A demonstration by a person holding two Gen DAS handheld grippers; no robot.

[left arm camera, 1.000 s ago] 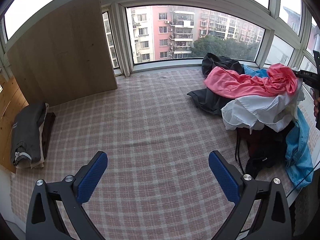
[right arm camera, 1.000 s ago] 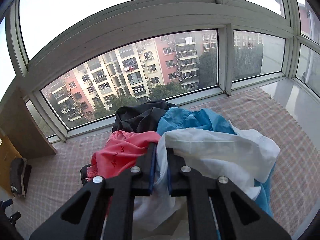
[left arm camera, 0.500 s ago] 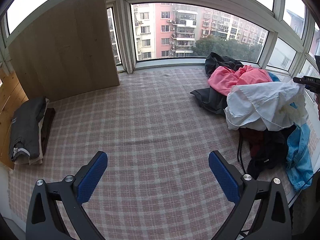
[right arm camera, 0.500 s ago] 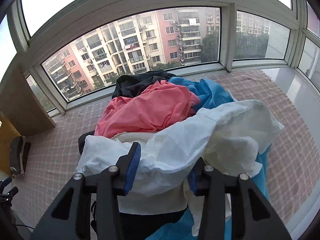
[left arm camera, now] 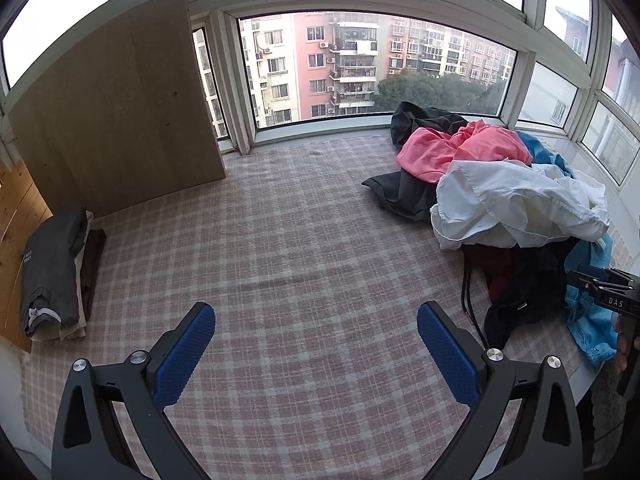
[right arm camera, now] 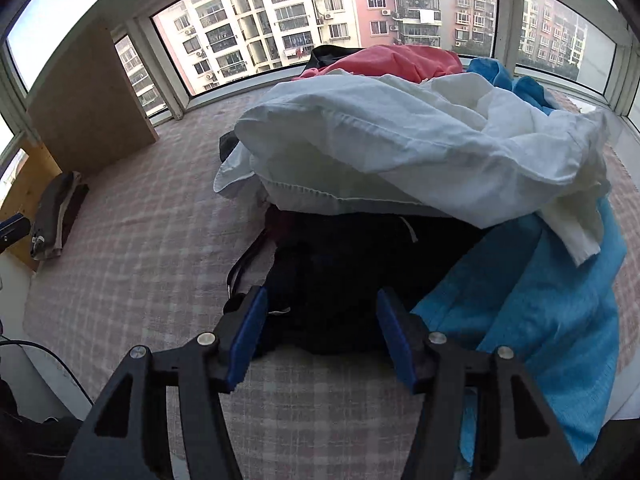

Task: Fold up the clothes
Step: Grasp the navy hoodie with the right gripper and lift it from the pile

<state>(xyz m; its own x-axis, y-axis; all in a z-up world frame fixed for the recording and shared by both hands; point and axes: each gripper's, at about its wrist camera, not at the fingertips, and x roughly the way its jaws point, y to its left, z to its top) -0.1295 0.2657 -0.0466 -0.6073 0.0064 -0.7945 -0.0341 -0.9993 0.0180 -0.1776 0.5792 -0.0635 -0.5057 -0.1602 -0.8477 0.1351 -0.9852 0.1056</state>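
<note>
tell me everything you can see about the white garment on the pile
The white garment is thin, wrinkled cloth with stitched hems, unfolded and draped loosely on top of the clothes pile. It overlies a black garment and a blue one, with a pink one behind it. No hand-held gripper touches it.

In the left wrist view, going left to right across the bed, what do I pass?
Folded stack of dark clothes → bare checked cover → black garment → white garment → right gripper at the picture's edge, jaws opening with nothing between them.
</note>
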